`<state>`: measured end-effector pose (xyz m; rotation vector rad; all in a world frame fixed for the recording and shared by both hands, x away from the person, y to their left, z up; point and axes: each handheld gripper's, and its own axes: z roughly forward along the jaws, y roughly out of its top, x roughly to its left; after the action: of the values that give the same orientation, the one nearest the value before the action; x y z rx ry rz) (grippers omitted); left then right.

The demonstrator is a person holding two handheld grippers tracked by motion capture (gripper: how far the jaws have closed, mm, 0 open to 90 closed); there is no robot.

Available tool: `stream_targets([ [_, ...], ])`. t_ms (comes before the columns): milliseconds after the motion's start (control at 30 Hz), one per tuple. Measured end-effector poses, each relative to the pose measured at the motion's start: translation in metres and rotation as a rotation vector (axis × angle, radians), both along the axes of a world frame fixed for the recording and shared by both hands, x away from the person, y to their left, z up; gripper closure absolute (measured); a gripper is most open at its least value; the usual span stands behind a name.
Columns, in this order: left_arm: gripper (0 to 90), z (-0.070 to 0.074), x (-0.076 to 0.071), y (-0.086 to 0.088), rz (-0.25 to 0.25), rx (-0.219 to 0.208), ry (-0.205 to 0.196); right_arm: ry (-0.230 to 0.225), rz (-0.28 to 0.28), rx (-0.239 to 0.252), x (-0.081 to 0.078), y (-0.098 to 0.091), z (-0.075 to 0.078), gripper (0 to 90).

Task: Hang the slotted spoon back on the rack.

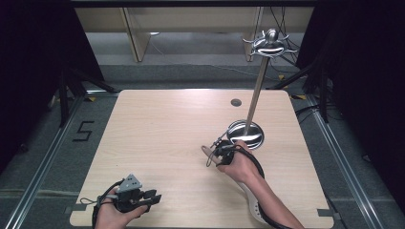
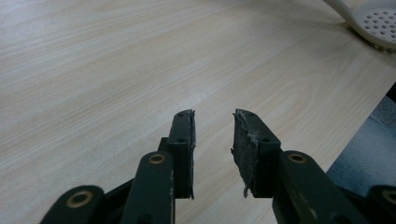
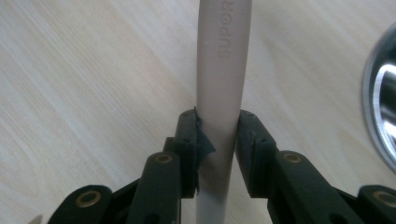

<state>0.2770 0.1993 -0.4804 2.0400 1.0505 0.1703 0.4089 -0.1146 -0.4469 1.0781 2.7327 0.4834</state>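
counter (image 1: 162, 143): pale wood, with a dark round grommet (image 1: 236, 102) near the far edge
stand (image 1: 256, 90): chrome, upright pole on a round base (image 1: 245, 134), hooks on top
floor: grey, marked "5" (image 1: 83, 130)

Colours and patterns on the table

Table (image 1: 162, 138) is showing pale wood grain; ladle handle (image 3: 219, 93) is showing beige; perforated ladle head (image 2: 378, 23) is showing cream; stand base (image 1: 246, 133) is gleaming chrome.
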Motion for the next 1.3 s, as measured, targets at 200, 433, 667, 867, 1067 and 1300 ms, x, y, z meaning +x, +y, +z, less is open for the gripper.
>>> stream_targets([
  [200, 67.6, 0.0, 0.0, 0.0, 0.001, -0.001, 0.001, -0.052, -0.092, 0.088, -0.012, -0.015, 0.019, 72.0],
  [433, 67.5, -0.001, -0.001, -0.001, 0.014, -0.016, 0.005, -0.188, -0.103, 0.197, -0.022, -0.044, 0.035, 72.0],
  [667, 67.3, -0.001, 0.0, -0.001, 0.007, -0.002, 0.001, -0.289, -0.15, 0.278, -0.034, -0.065, 0.045, 72.0],
  [867, 67.1, -0.001, 0.0, 0.0, 0.002, 0.011, 0.0, -0.364, -0.16, 0.33, -0.04, -0.079, 0.051, 72.1],
  [1067, 66.9, -0.002, 0.0, 0.0, 0.003, 0.012, 0.003, -0.39, -0.217, 0.384, -0.05, -0.083, 0.057, 72.1],
  [1300, 66.7, -0.001, -0.001, 0.001, -0.006, 0.018, 0.009, -0.489, -0.206, 0.424, -0.054, -0.092, 0.058, 72.1],
])
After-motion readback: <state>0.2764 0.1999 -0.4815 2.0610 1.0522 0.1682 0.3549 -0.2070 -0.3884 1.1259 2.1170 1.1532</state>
